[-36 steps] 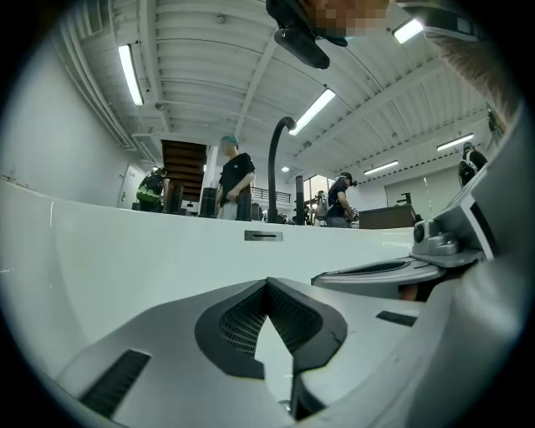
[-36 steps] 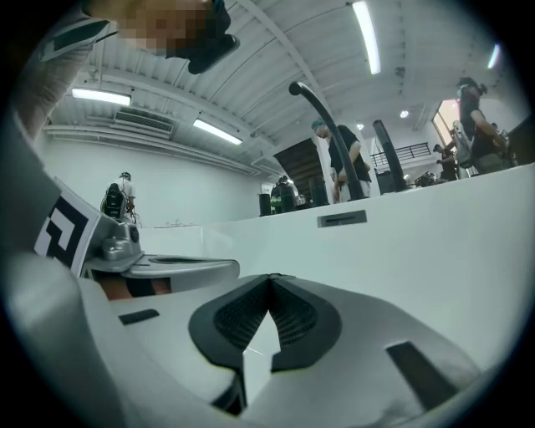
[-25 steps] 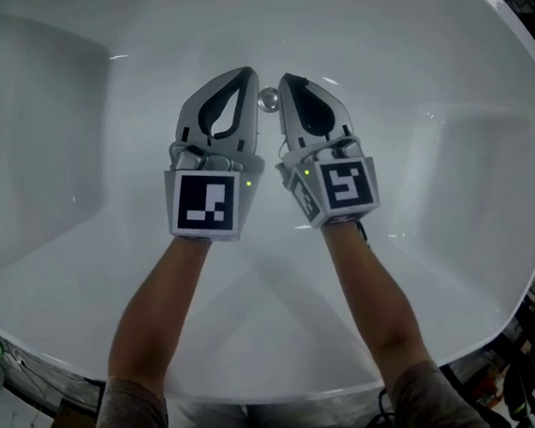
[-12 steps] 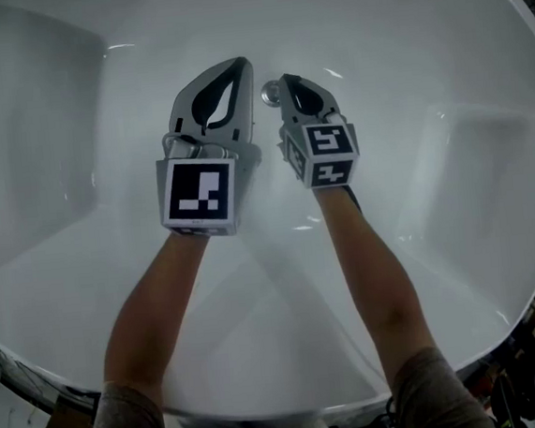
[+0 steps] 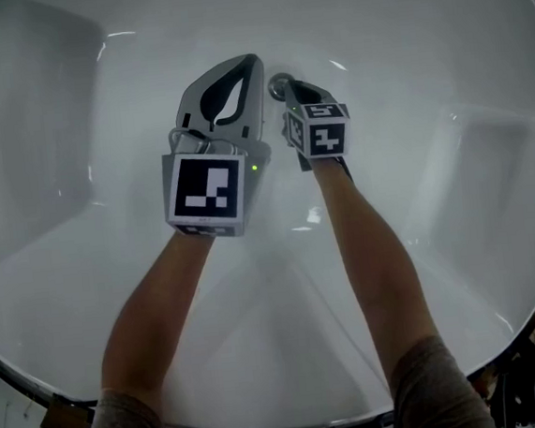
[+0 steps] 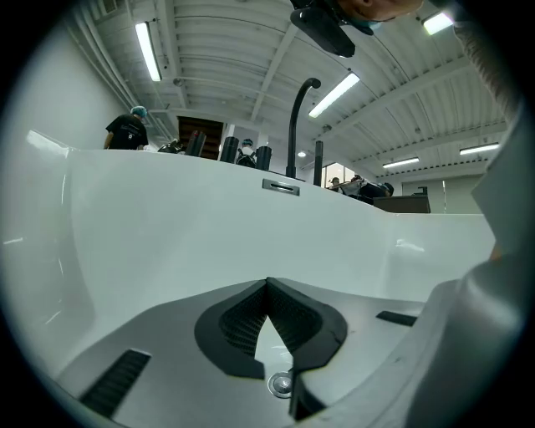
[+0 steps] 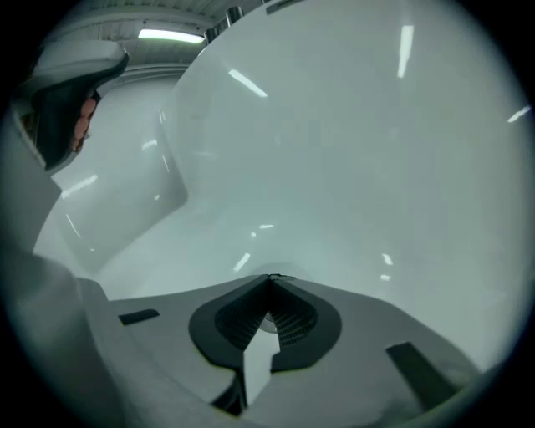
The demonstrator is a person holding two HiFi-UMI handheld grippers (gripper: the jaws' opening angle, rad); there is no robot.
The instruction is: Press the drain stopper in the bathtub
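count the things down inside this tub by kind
claws: 2 (left claw, right claw)
arms: 2 (left arm, right arm)
stopper: 1
total: 5

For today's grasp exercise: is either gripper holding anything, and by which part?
Nothing is held. Left gripper and right gripper are shut tip to tip, empty; the right points at the drain stopper.
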